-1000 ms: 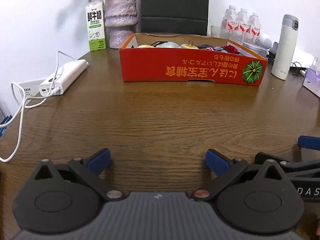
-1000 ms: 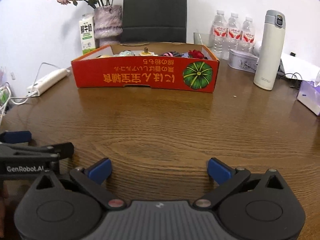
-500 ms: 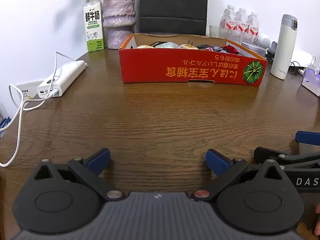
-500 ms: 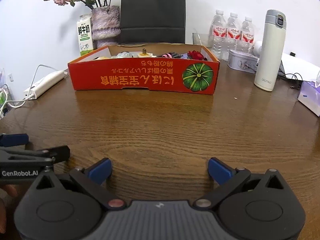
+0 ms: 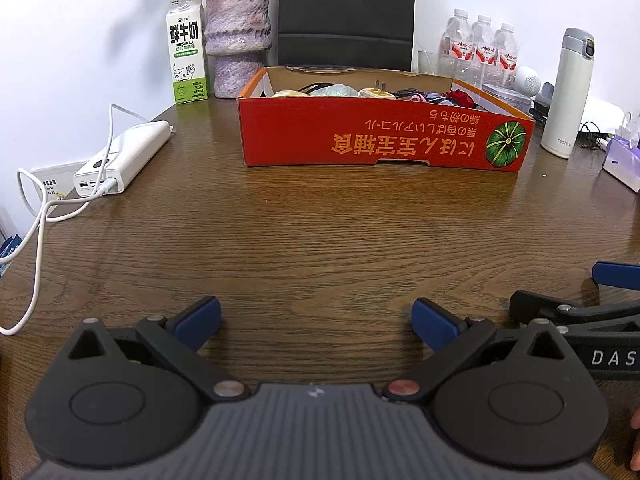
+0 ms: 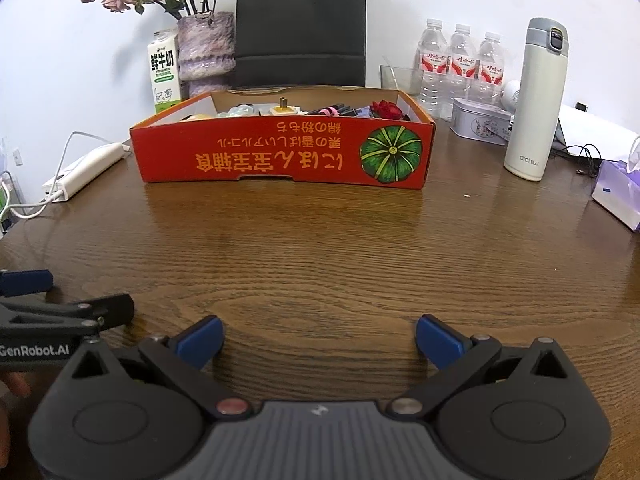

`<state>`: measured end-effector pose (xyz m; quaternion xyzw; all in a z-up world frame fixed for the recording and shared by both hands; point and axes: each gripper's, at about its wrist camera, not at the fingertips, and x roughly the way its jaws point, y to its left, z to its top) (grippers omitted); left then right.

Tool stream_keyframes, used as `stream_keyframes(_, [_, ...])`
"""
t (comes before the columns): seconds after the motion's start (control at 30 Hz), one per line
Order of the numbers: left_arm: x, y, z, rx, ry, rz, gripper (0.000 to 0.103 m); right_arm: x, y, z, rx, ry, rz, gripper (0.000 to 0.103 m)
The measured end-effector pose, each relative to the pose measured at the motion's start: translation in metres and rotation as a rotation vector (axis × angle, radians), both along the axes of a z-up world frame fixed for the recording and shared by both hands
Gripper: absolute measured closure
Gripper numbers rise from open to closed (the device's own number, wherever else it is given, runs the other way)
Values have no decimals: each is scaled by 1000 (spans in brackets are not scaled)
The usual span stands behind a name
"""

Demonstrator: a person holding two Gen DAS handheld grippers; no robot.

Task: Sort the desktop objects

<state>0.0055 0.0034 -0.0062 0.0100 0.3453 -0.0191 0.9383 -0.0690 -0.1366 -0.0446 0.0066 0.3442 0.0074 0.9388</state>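
A red cardboard box (image 5: 384, 144) (image 6: 280, 156) with a green pumpkin print stands at the far middle of the brown wooden table (image 5: 312, 236). Inside it lie small items: a yellow plug adapter (image 5: 376, 93) (image 6: 283, 110), dark cables, a red flower (image 6: 387, 109) and pale wrapped pieces. My left gripper (image 5: 316, 318) hovers low over bare wood near the front edge, open and holding nothing. My right gripper (image 6: 318, 338) is beside it, also open and empty. Each gripper shows at the edge of the other's view.
At the left lie a white power bank (image 5: 124, 158) and its white cable (image 5: 38, 224). A milk carton (image 5: 186, 52), a vase (image 5: 237, 40), a black bag (image 6: 300, 24), water bottles (image 6: 460, 64), a white flask (image 6: 536, 100), a tin (image 6: 480, 122) and a tissue pack (image 6: 618, 194) ring the box.
Both grippers have drifted slightly and tilted up a little, so the box sits a bit lower in each view. Both stay open and empty.
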Motion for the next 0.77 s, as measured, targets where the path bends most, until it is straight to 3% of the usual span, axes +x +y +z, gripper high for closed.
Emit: stream_keyframes(0.77, [0,0,0,0,0,0,0,2,-2,0,1,0,-11,0])
